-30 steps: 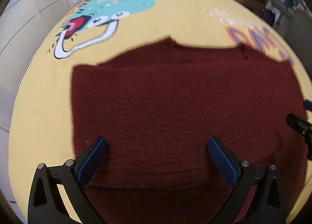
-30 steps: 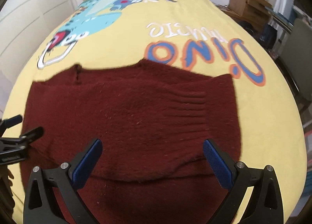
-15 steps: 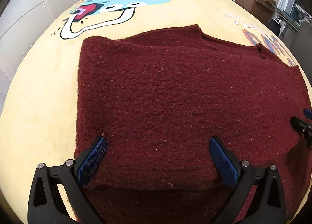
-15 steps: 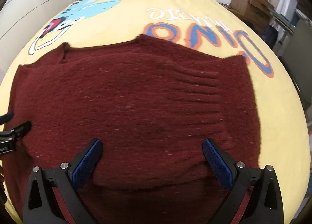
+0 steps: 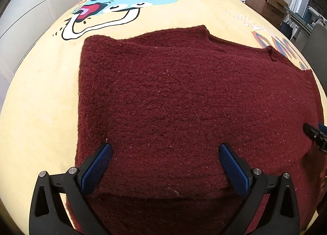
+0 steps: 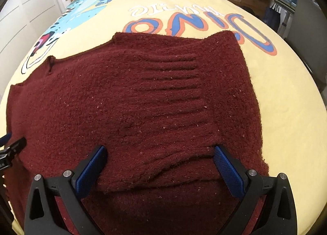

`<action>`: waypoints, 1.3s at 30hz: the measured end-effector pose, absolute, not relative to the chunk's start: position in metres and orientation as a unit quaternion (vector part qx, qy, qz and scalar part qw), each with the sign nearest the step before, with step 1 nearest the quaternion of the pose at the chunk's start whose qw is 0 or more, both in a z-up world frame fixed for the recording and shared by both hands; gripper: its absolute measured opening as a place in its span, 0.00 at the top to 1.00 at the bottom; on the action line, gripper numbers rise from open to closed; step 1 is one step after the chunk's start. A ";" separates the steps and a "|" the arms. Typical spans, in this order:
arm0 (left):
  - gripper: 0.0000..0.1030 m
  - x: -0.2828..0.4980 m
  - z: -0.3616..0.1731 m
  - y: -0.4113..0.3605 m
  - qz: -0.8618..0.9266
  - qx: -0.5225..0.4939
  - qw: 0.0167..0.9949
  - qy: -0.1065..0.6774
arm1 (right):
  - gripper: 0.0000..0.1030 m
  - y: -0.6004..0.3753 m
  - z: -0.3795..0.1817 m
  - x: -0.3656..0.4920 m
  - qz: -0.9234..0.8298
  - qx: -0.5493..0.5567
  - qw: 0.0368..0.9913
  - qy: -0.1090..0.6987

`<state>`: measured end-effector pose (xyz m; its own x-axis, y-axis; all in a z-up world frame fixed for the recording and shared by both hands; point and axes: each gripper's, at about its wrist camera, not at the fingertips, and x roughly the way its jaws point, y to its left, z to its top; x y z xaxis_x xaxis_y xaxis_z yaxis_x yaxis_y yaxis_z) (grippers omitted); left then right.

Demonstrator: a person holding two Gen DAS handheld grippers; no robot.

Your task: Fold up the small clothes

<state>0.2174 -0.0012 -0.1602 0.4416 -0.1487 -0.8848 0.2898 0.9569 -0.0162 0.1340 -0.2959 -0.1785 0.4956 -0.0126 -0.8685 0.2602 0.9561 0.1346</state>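
Maroon sweater (image 5: 184,102) near hem cut off below both spread claws.

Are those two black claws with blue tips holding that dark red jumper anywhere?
No. Each hand-held gripper, left and right, is wide open over the maroon sweater, with nothing pinched between the fingers.

Maroon knit sweater (image 5: 184,102) lies apparently folded, flat.

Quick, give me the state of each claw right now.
Left claw: open, holding nothing, fingers spread over the dark red sweater.
Right claw: open, holding nothing, over the same sweater's folded edge.
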 end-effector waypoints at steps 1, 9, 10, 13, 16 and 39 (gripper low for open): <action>0.01 0.218 -0.160 -0.002 -0.129 0.068 0.845 0.514 | 0.00 -0.295 -0.178 0.132 -0.079 0.124 0.857 0.495; 0.01 0.211 -0.141 -0.004 -0.120 0.065 0.848 0.512 | 0.00 -0.293 -0.165 0.131 -0.081 0.114 0.854 0.501; 0.01 0.208 -0.137 -0.004 -0.119 0.064 0.851 0.508 | 0.00 -0.292 -0.162 0.129 -0.082 0.110 0.856 0.499; 0.01 0.200 -0.124 -0.002 -0.118 0.056 0.853 0.506 | 0.00 -0.289 -0.154 0.122 -0.085 0.098 0.861 0.492; 0.01 0.189 -0.108 0.001 -0.118 0.049 0.854 0.504 | 0.00 -0.288 -0.144 0.110 -0.084 0.095 0.864 0.487; 0.01 0.060 -0.086 0.064 -0.063 0.047 0.834 0.546 | 0.00 -0.293 -0.101 -0.022 -0.091 0.099 0.866 0.482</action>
